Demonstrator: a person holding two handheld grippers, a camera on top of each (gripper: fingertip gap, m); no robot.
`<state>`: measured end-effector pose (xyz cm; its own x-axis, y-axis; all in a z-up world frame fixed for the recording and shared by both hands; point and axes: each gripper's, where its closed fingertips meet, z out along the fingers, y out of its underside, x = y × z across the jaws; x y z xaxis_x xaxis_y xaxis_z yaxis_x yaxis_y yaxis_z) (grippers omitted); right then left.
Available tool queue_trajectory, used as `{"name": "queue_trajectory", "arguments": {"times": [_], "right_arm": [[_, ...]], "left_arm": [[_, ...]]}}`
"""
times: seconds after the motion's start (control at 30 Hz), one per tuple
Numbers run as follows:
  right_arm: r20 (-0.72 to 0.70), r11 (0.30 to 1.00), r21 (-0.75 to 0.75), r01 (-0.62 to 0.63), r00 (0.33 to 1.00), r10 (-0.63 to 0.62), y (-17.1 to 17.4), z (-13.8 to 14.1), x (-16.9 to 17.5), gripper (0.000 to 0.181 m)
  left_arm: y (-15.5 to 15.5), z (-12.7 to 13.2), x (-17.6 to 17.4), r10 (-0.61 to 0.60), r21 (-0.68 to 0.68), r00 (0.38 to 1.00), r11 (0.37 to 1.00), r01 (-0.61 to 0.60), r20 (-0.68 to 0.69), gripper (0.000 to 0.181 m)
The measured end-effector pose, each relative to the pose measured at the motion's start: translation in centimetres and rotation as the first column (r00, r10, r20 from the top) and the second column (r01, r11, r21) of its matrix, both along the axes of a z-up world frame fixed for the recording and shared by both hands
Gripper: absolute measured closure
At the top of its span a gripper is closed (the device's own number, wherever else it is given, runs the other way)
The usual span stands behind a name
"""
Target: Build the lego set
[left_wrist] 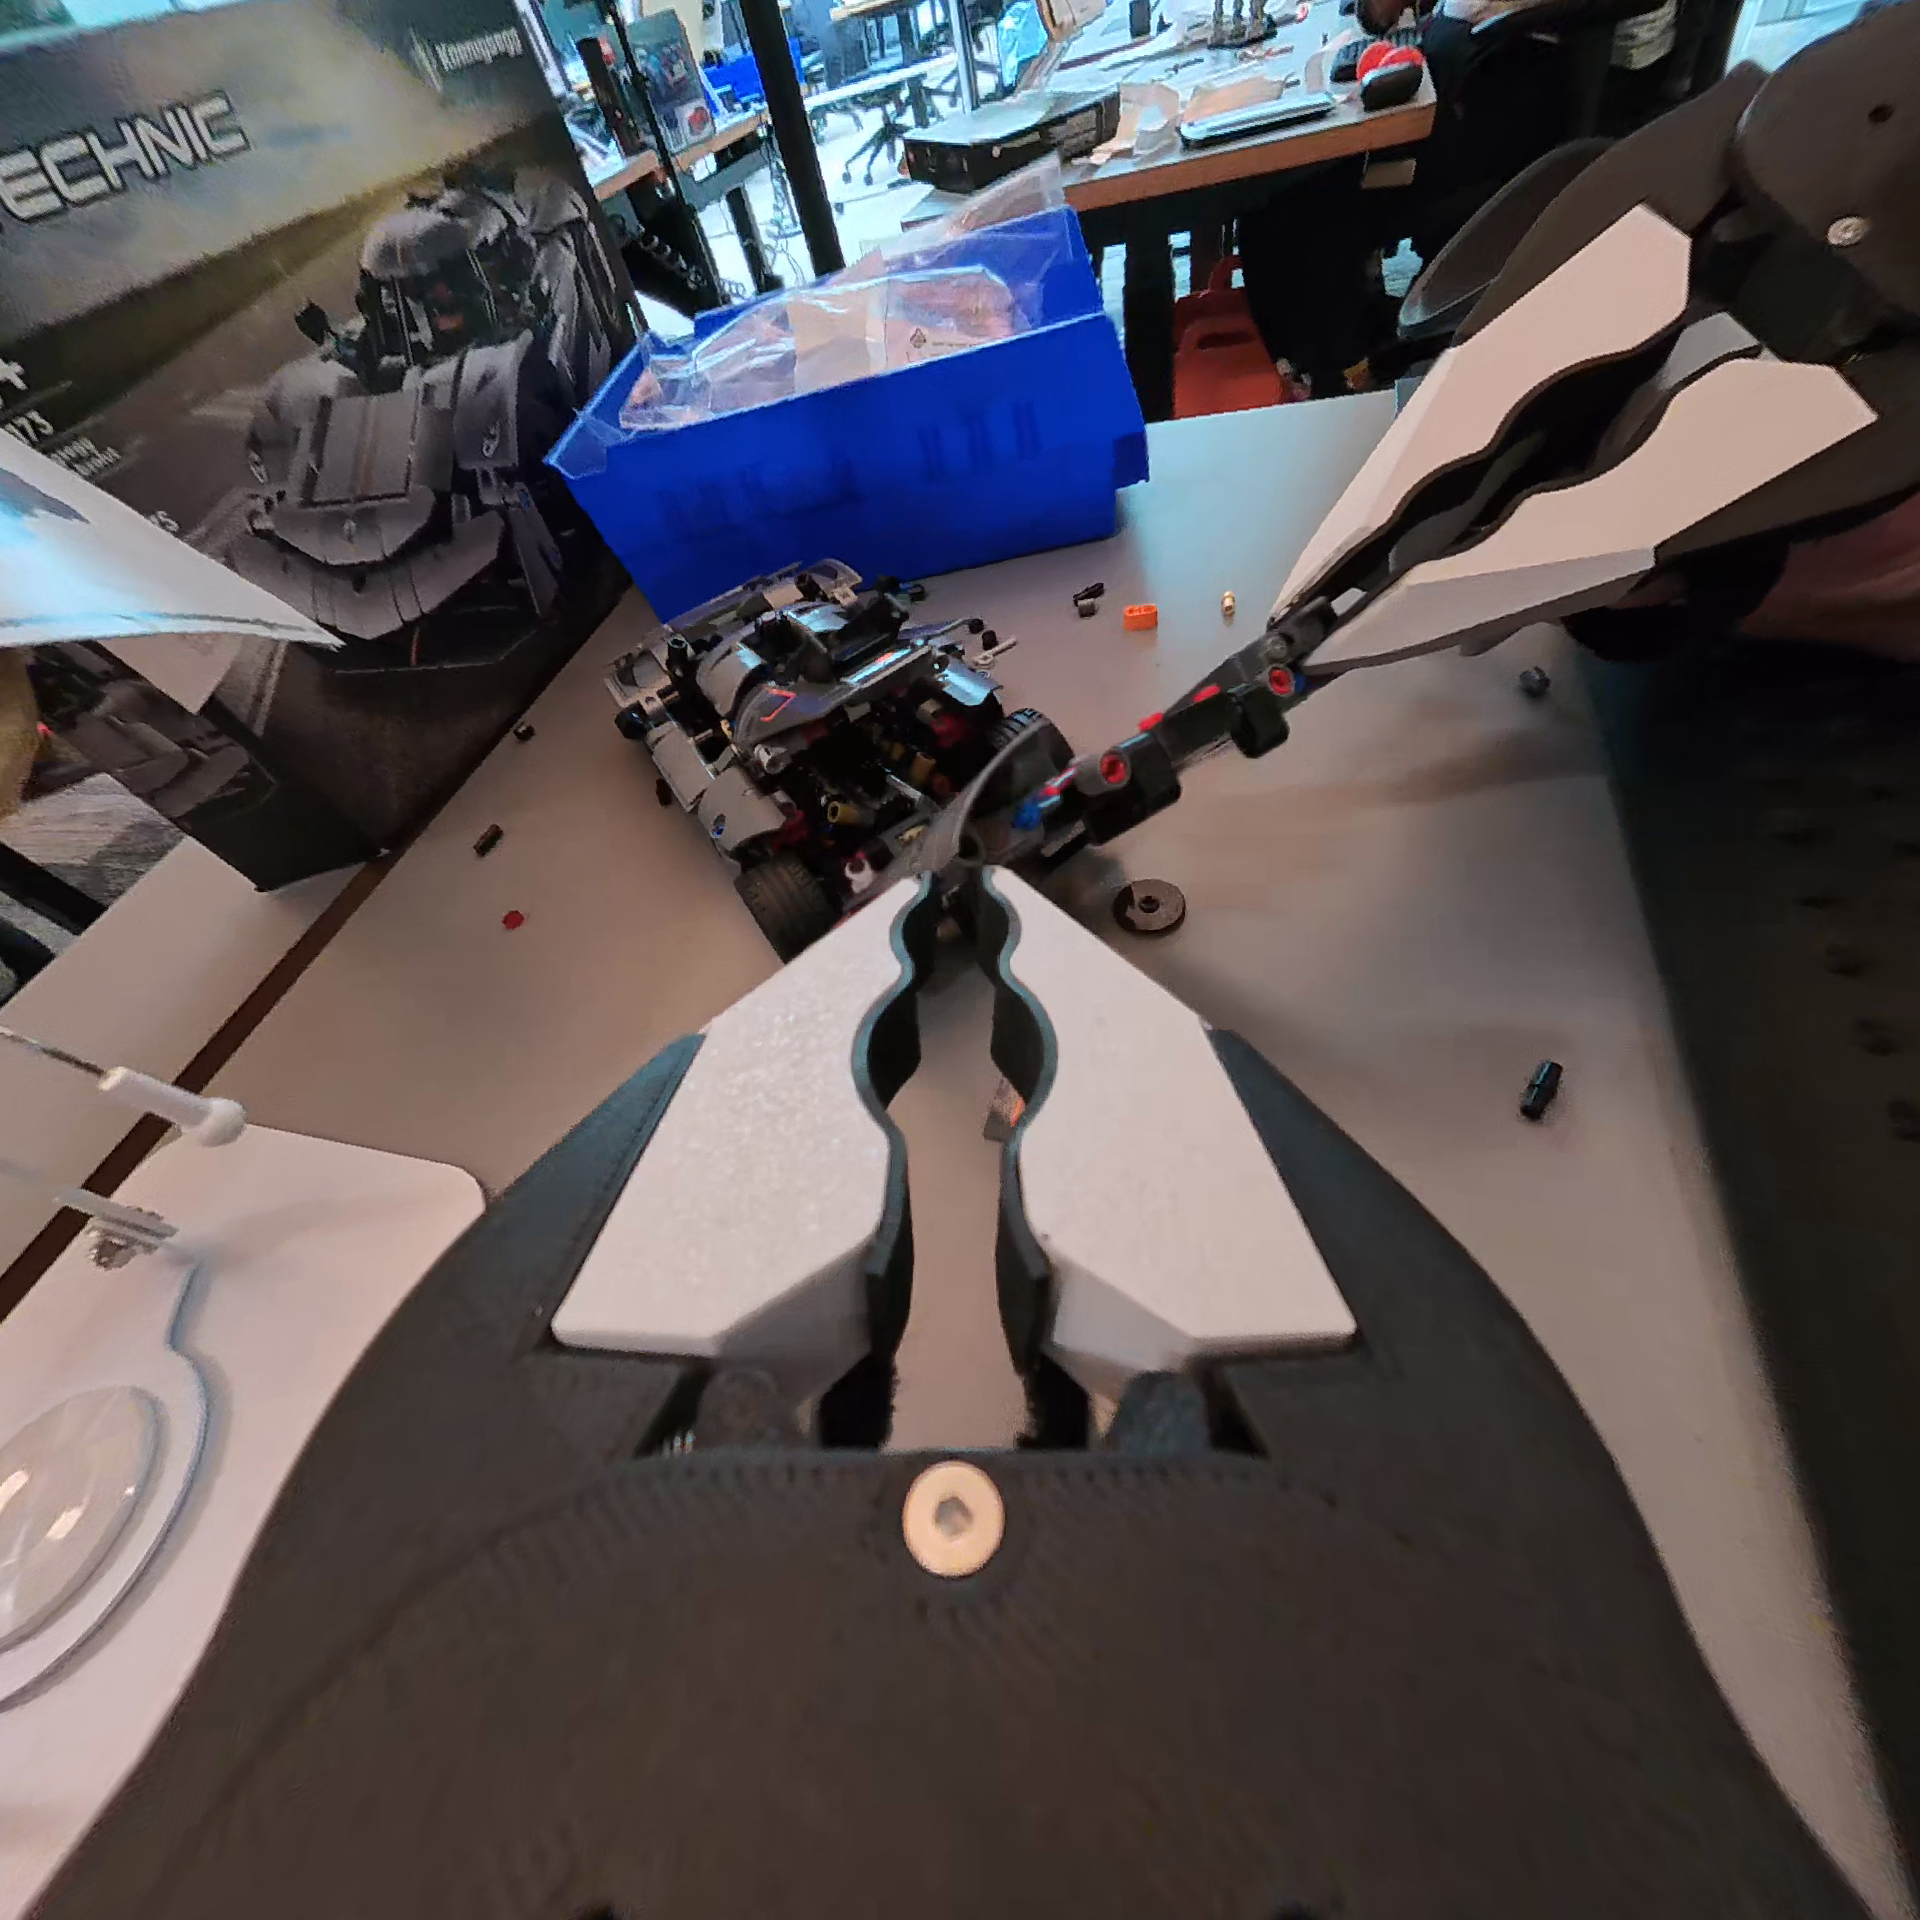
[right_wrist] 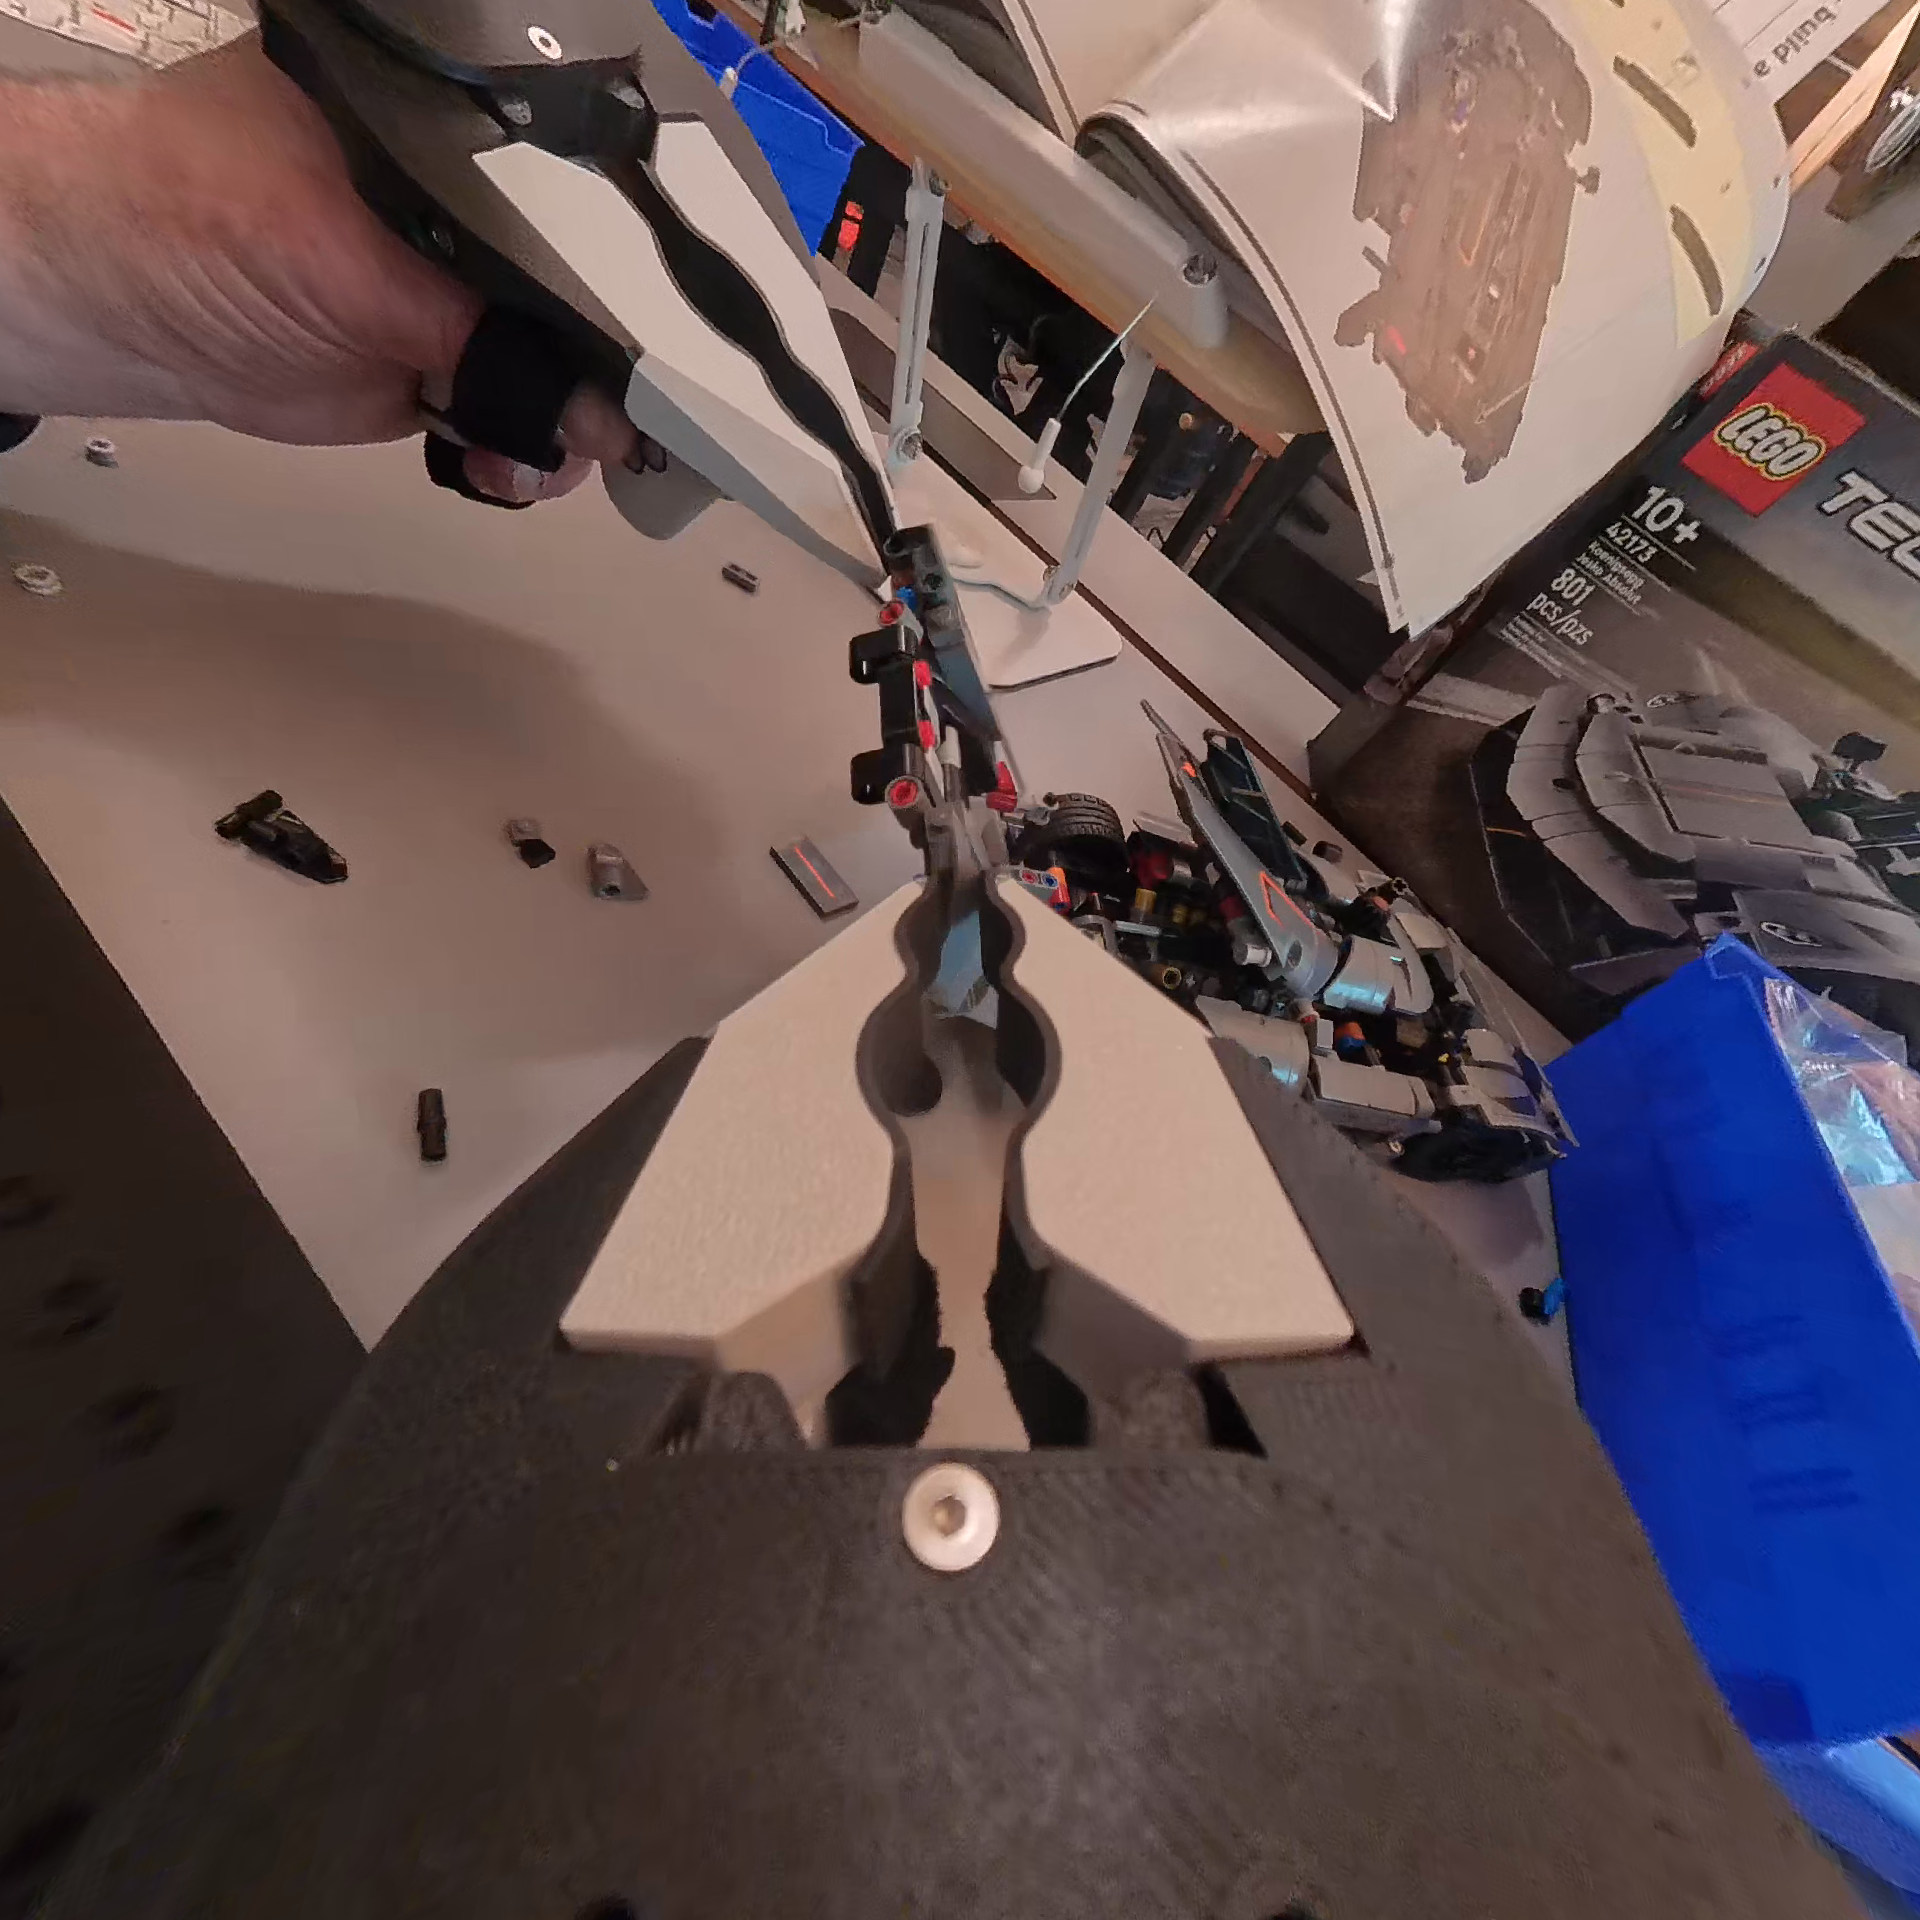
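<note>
The car model (left_wrist: 821,727) stands largely built on the worktop (left_wrist: 1351,935), yet loose pieces (right_wrist: 281,836) remain scattered, and the black-and-red sub-assembly (left_wrist: 1164,758) hangs unattached above it, pinched at opposite ends by the closed left gripper (left_wrist: 961,883) and right gripper (right_wrist: 961,894)

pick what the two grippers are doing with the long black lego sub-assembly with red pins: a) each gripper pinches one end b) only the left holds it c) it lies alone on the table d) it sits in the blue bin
a: the left gripper and the right gripper each pinch one end of the long black lego sub-assembly with red pins, held above the table.
</note>
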<state>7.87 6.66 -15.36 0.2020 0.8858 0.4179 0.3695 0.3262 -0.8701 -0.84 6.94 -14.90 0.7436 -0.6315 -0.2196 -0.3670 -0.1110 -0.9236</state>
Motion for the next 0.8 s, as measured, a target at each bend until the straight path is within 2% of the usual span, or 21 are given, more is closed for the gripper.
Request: {"name": "queue_trajectory", "arguments": {"times": [0.2,0.33,0.4,0.57,0.8], "right_arm": [[-0.08,0.996,-0.074,-0.043,0.996,0.038,-0.8,1.3,0.0,0.178],[-0.089,0.987,-0.144,-0.068,0.994,0.056,-1.0,1.0,-0.2,0.178],[-0.082,0.983,-0.168,-0.076,0.995,0.063,-1.1,0.8,-0.3,0.178],[-0.095,0.972,-0.225,-0.075,0.994,0.055,-0.8,0.7,-0.3,0.178],[-0.193,0.933,-0.338,-0.126,0.979,0.062,-0.4,1.9,0.2,0.178]], "left_arm": [[-0.8,1.3,-0.1,-0.007,0.042,1.0,0.999,0.007,0.004,0.181],[-1.0,0.7,0.5,-0.049,0.015,0.999,0.999,0.048,0.011,0.181],[-0.8,0.1,0.3,-0.03,0.002,0.999,1.0,0.03,-0.026,0.181],[-1.0,0.1,0.2,-0.051,-0.025,0.999,0.998,0.051,0.014,0.18],[-1.2,-1.0,0.8,-0.105,-0.118,0.991,0.986,0.114,0.083,0.144]]}}
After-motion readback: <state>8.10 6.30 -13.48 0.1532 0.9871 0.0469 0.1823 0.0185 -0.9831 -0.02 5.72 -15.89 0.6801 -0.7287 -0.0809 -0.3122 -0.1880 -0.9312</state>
